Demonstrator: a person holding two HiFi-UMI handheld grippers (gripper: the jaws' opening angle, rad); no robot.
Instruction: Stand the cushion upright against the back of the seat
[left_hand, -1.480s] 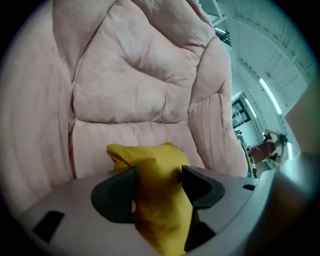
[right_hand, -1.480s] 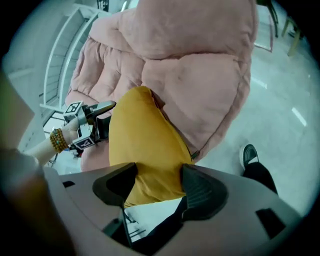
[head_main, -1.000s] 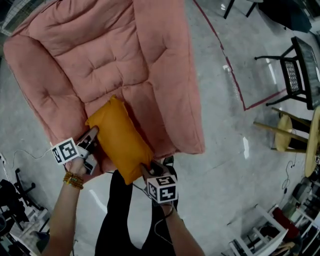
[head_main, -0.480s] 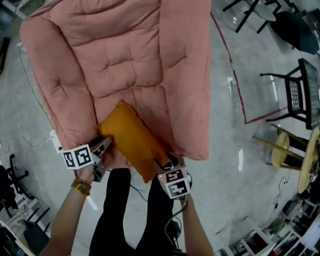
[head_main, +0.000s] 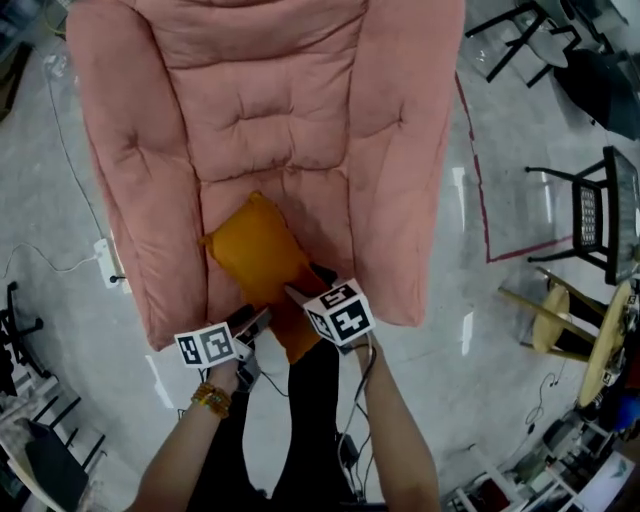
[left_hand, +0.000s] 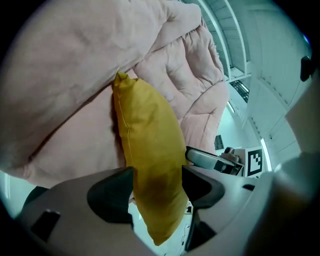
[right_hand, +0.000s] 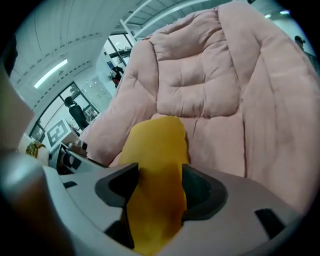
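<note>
The cushion (head_main: 262, 265), mustard yellow, lies on the seat of a pink armchair (head_main: 270, 120) with its broad face up to the head view. Its long axis runs from 11 to 5 o'clock. Its far corner reaches the foot of the chair's back, and its near end pokes past the seat's front edge. It is not upright against the back.

The left gripper (head_main: 255, 322) sits at the cushion's 6 o'clock, at the near left corner. In the left gripper view its fingers (left_hand: 110, 195) stand wide apart, having just been opening. The cushion fills the gap and brushes both pads, with no pinch showing in the cloth.

The right gripper (head_main: 298, 295) is at the cushion's 5 o'clock, at the near right edge. Its fingers (right_hand: 117, 190) are likewise spread wide and have just been opening. The cushion runs up between them toward 12 o'clock, touching each pad but not squeezed.

The two grippers are near each other, marker cubes toward the person. A beaded bracelet (head_main: 210, 398) is on the left wrist, and black trousers (head_main: 310, 400) show at 6 o'clock.

Around the armchair is a pale glossy floor (head_main: 480, 330). On it a red line (head_main: 475, 170) runs at 3 o'clock, with a black chair (head_main: 590, 215) beyond it. A white power strip (head_main: 103, 262) lies at 9 o'clock.
</note>
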